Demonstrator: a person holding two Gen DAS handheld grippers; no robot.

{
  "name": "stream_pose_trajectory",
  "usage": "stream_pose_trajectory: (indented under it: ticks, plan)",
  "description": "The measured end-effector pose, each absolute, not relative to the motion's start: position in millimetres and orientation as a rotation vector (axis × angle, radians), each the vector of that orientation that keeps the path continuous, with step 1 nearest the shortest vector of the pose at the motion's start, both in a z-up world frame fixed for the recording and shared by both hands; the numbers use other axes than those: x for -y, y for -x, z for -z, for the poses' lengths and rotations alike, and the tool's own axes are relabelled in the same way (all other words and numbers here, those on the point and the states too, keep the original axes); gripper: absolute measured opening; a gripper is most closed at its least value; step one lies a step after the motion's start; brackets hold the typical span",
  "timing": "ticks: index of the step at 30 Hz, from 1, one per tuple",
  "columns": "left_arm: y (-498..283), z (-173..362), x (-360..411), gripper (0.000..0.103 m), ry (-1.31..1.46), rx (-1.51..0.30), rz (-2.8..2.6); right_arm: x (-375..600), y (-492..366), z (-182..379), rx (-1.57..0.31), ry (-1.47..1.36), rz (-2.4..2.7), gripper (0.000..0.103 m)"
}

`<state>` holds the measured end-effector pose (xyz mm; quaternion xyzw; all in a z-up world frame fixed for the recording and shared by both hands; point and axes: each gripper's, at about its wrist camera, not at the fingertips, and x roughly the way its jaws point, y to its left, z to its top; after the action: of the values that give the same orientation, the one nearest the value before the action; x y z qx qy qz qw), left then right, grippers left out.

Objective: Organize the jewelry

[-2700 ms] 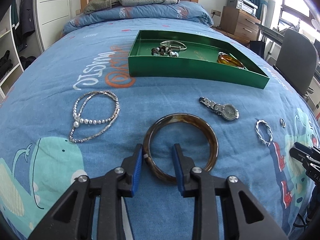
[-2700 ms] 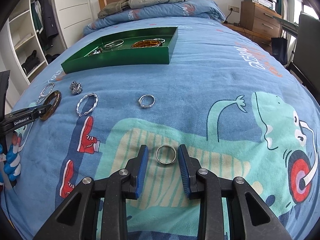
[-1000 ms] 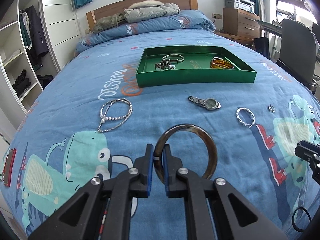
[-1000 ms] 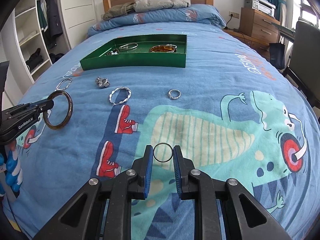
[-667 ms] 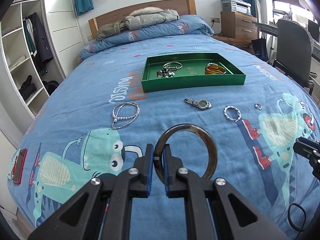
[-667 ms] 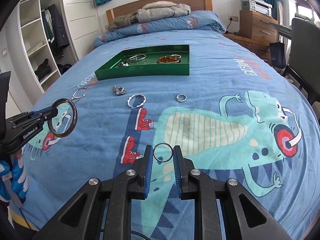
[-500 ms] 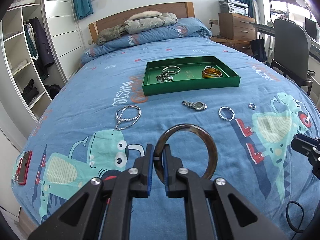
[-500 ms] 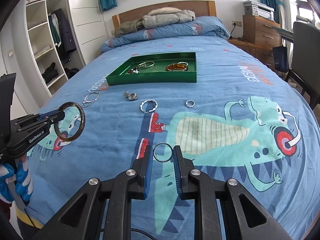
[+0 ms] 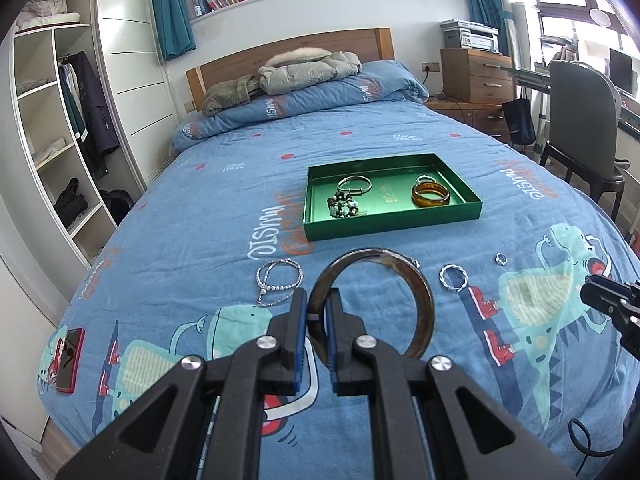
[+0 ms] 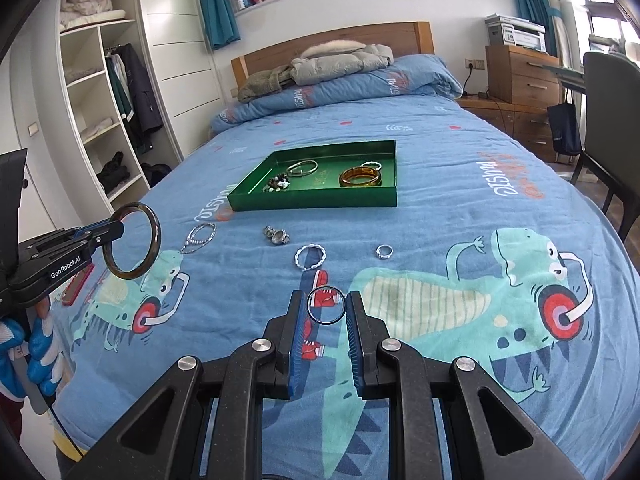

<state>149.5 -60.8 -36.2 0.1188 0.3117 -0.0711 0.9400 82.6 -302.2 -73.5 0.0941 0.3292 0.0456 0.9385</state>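
Since the earlier frames we have lifted both pieces off the blue dinosaur-print bedspread (image 9: 200, 216), and they now hang well above it. Our left gripper (image 9: 318, 312) is clamped on the rim of the dark brown mottled bangle (image 9: 416, 300), which stands upright in the air. Our right gripper (image 10: 326, 308) pinches the thin silver ring (image 10: 326, 305) between its blue pads. The green rectangular tray (image 10: 312, 202) lies further up the bed, holding an amber bangle (image 10: 360, 178). A pearl necklace (image 9: 278, 280), a twisted silver bracelet (image 10: 310, 258) and a wristwatch (image 10: 276, 235) lie on the cover.
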Motion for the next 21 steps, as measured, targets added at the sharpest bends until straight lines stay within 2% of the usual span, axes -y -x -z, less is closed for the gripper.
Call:
stream_pose_trajectory:
  ticks: [12,21]
  plan:
    - [-242,12,102,0.008,-0.226,-0.628,0.213,315,-179,37,-0.623,-0.139,-0.094,0.020]
    - [-344,39,151,0.008,-0.262,-0.668,0.220,322,-305,48,-0.654,-0.107,-0.091,0.020]
